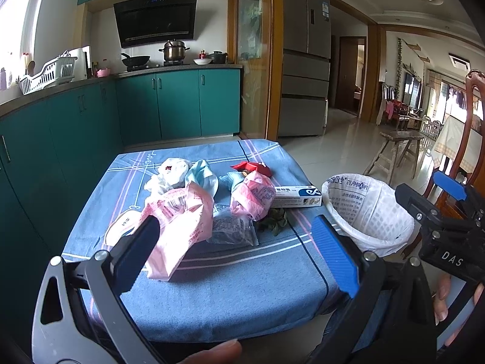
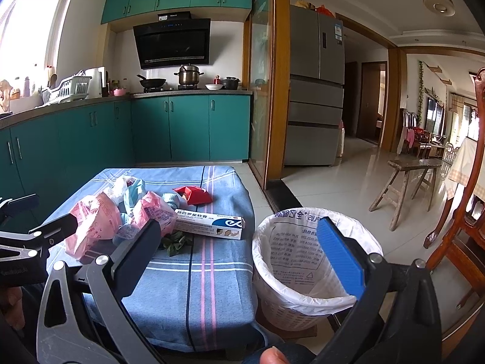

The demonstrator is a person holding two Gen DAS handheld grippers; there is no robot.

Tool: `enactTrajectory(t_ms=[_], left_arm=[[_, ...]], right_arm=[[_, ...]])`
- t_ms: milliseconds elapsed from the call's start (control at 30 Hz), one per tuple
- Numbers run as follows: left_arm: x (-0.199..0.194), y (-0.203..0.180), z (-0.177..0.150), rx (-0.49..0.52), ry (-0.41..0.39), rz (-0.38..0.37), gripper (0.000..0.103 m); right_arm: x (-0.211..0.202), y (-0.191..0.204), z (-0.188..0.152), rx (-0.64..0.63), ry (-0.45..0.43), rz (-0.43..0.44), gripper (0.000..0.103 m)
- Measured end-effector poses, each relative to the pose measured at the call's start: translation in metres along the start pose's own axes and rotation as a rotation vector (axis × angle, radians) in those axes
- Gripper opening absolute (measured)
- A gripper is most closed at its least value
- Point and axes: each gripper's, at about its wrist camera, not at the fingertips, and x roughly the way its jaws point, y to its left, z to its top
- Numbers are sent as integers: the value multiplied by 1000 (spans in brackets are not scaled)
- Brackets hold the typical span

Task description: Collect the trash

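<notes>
Trash lies on a small table with a blue cloth: two crumpled pink bags, white and pale-blue plastic, a red wrapper, a white-blue box, a clear pouch and green leaves. A white lined bin stands to the table's right. My left gripper is open and empty, just above the near pink bag. My right gripper is open and empty, between the box and the bin.
Teal kitchen cabinets run along the left and back. A steel fridge stands behind. A wooden stool stands on the tiled floor to the right, and a wooden chair stands close behind the bin.
</notes>
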Motion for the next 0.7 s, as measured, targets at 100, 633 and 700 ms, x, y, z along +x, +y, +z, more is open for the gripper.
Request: enactTrajectory(t_ms=[100,633,700], left_arm=[[1,0,0,-5,4,-1,100],[4,2,-1,-4,18,4,100],[4,2,-1,-3,19,4,100]], right_arm=[[0,0,0,-3,1,-2,101],[2,-3,0,8,7,-7,101],[2,-3,-1,8,6,-8,101]])
